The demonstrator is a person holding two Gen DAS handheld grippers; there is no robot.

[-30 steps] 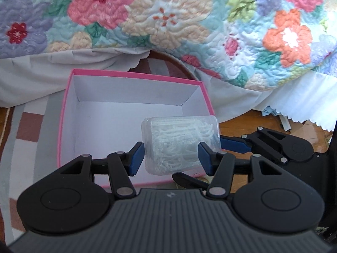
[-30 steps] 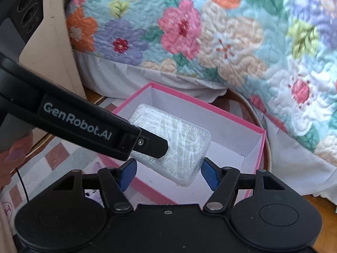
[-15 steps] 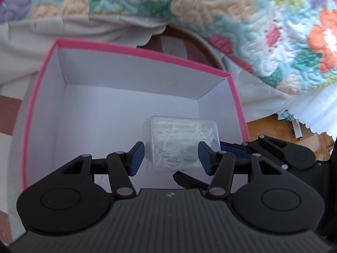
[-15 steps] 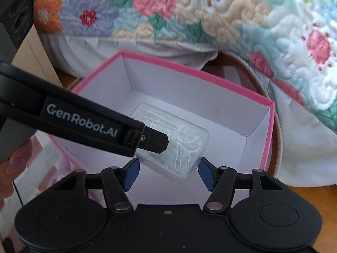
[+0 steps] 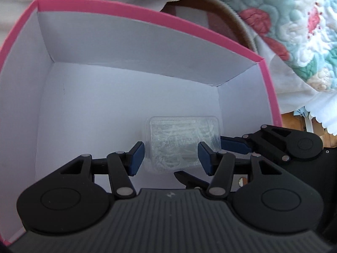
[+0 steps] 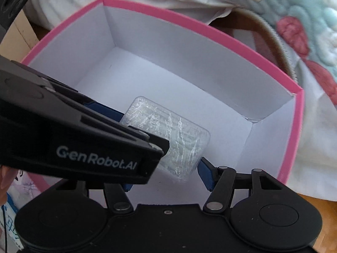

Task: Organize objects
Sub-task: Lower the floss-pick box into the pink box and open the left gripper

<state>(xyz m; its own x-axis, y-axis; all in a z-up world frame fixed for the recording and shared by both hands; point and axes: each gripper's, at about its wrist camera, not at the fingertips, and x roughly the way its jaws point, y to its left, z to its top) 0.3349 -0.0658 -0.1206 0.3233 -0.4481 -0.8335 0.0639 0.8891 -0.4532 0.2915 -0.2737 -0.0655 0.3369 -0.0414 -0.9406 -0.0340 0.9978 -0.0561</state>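
Quilt (image 6: 305, 10) behind; tongs (image 6: 145, 147) read "GenRobot.AI".

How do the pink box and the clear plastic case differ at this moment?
The pink box is opaque card, open-topped, with white inner walls; the clear plastic case is see-through, closed and packed with white pieces. The box is far larger, and the case is inside it. The case lies between both grippers' pads; nothing grips the box. Both are rectangular.

Plastic case (image 5: 181, 145) down inside box (image 5: 147, 19), low over floor, nearer right wall than left. Left gripper (image 5: 170, 155) straddles case from near side. Right gripper (image 5: 242, 145) comes in from right, its fingers either side of case too. Quilt (image 5: 294, 31) behind box, to right.
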